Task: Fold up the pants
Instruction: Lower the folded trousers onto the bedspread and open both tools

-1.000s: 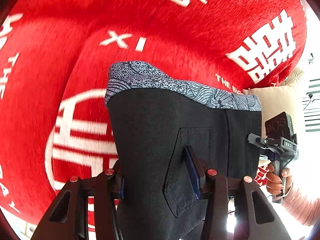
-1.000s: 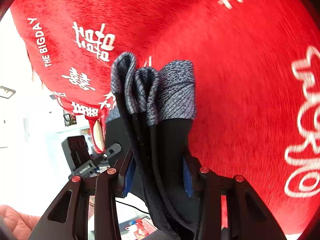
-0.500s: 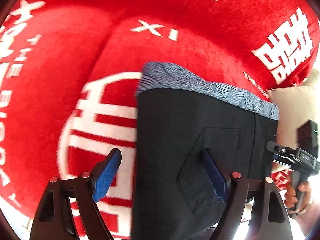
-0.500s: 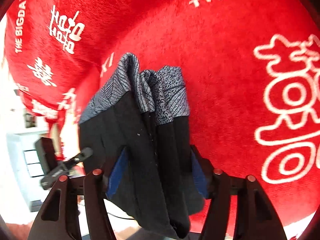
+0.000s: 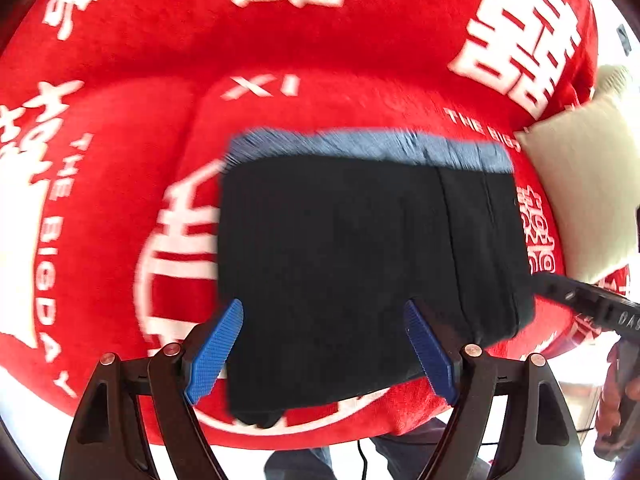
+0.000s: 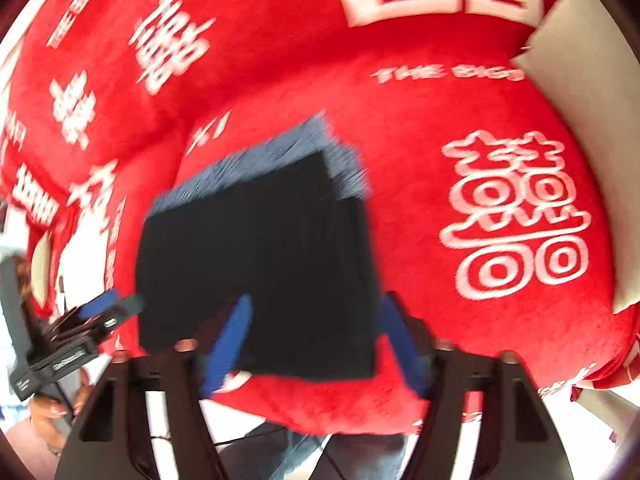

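Blue-padded fingers of the left gripper stand spread apart, grasping nothing; the right gripper is likewise released, its pads wide. Between and beyond them lies the black pair of pants with a blue-grey patterned waistband, folded into a compact, squared stack resting flat on the red plush blanket printed with white characters. Folding looks essentially finished; at most a little straightening remains. A cream cushion sits just beside the blanket's edge. No containers appear anywhere.
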Motion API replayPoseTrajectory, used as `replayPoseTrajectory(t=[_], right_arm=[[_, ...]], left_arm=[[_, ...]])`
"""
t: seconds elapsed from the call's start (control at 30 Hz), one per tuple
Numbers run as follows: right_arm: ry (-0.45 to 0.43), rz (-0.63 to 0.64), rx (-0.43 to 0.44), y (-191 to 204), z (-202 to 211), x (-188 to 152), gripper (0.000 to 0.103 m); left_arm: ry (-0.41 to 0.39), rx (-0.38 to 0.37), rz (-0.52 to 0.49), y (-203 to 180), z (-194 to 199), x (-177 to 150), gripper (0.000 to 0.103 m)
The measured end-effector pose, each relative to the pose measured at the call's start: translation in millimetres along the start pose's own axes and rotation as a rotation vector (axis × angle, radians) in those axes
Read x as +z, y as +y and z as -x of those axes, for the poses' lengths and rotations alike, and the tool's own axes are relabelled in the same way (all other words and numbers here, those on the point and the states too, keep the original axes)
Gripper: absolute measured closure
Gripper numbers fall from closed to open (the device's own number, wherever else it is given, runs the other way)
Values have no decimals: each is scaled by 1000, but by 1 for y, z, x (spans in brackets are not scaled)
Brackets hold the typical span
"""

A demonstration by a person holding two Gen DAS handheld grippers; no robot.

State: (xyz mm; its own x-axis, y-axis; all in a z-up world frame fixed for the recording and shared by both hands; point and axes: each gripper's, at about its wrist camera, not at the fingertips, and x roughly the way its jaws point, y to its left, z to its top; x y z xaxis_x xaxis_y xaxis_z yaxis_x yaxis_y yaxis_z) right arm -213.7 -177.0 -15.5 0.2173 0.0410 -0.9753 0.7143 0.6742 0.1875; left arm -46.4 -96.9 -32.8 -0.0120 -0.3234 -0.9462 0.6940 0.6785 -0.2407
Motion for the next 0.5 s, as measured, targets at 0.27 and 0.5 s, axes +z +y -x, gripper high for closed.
replayPoseTrajectory(t=[0.27, 0.5], right_arm=[[115, 41, -83, -1, -51, -10, 51], [185, -66, -127, -20, -38, -13, 28]], left_arm=[[64, 63, -87, -8, -39, -4, 16], [117, 162, -89, -13, -17, -10, 16]])
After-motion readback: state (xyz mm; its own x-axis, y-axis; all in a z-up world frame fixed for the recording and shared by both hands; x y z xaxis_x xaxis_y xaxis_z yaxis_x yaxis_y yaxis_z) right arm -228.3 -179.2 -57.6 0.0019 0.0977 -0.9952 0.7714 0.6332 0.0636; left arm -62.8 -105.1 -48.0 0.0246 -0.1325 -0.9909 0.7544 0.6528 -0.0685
